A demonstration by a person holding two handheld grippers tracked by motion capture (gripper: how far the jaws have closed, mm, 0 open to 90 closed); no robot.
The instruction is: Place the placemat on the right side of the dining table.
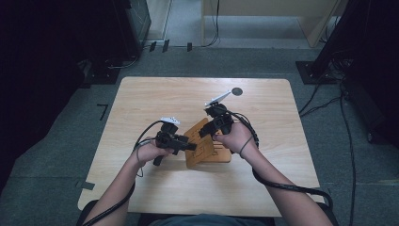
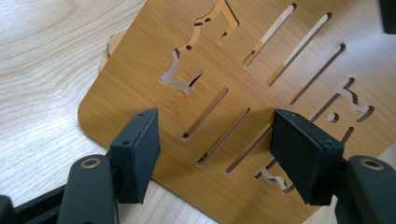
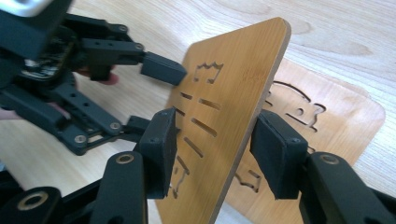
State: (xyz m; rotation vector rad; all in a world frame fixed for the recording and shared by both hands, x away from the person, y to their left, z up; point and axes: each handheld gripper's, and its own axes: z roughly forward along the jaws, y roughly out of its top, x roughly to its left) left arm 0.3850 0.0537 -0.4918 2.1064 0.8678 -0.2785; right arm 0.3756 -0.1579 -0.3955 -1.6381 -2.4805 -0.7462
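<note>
The right gripper (image 3: pixel 212 151) is straddling a tilted slotted board (image 3: pixel 233 84), its jaws standing either side of the edge. The left gripper (image 3: pixel 161 93) is reaching its far face. Another cut-out board (image 3: pixel 336 116) is lying flat on the table (image 3: pixel 350 32).

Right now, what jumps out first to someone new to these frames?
A thin bamboo panel cut with slots and figure shapes, tilted up near the middle of the light wood table. The right gripper straddles its edge, while the left gripper faces its slotted face. A second cut-out panel lies flat beneath it.
</note>
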